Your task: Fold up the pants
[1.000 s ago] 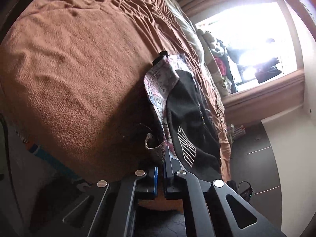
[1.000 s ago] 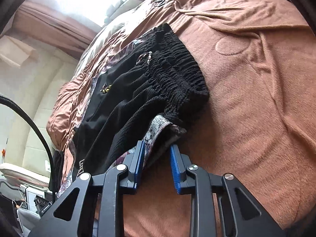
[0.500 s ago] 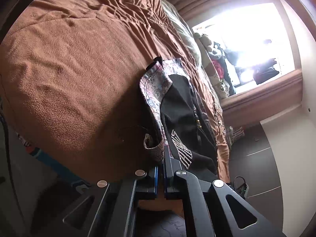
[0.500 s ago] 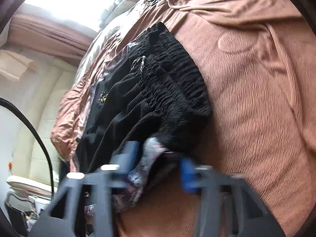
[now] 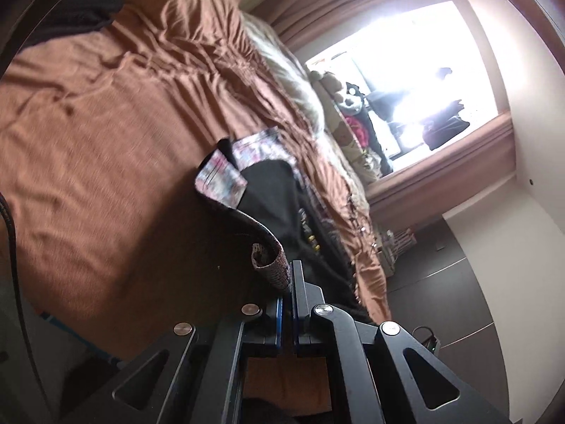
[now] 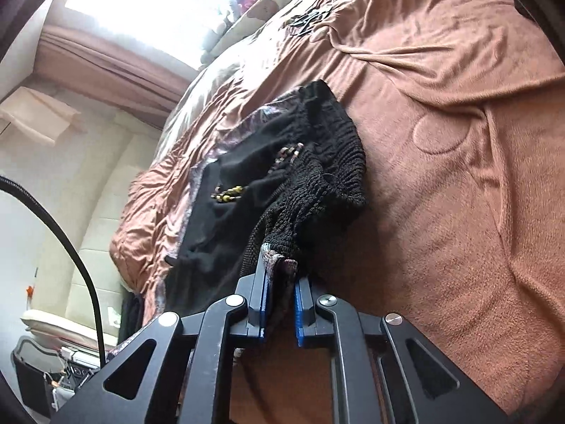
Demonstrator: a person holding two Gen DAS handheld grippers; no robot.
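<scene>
The black pants (image 6: 279, 176), patterned on the inside, are spread on the brown bedspread (image 6: 441, 162). A patterned hem corner is pinched in the tightly closed left gripper (image 5: 290, 282). The right gripper (image 6: 279, 282) is closing on bunched edge fabric between its jaws.
</scene>
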